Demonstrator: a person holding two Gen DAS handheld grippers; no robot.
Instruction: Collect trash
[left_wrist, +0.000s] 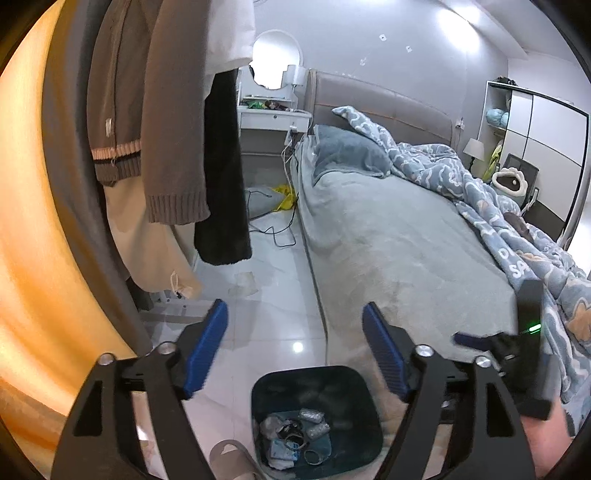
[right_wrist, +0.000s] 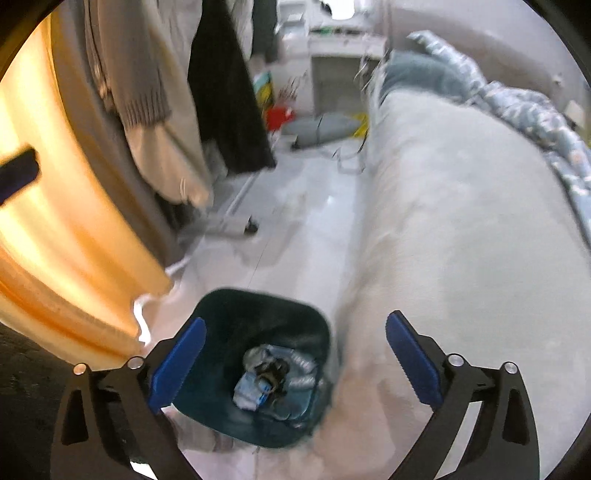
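Note:
A dark teal trash bin (left_wrist: 362, 387) stands on the white tile floor beside the bed. It holds several crumpled wrappers and packets (left_wrist: 295, 432). My left gripper (left_wrist: 295, 314) is open and empty, above and behind the bin. In the right wrist view the bin (right_wrist: 317, 321) lies below my right gripper (right_wrist: 295, 325), which is open and empty; the trash (right_wrist: 273, 376) shows inside. That view is blurred. The right gripper also shows at the right edge of the left wrist view (left_wrist: 476, 339). A crumpled piece of paper (left_wrist: 245, 282) lies on the floor ahead.
A bed with a grey sheet (left_wrist: 399, 236) and blue duvet (left_wrist: 517, 229) fills the right. Hanging clothes (left_wrist: 162, 140) and an orange curtain (left_wrist: 33, 221) stand on the left. Cables (left_wrist: 280, 232) and a yellow bag (left_wrist: 284, 197) lie on the floor by a white nightstand (left_wrist: 273, 118).

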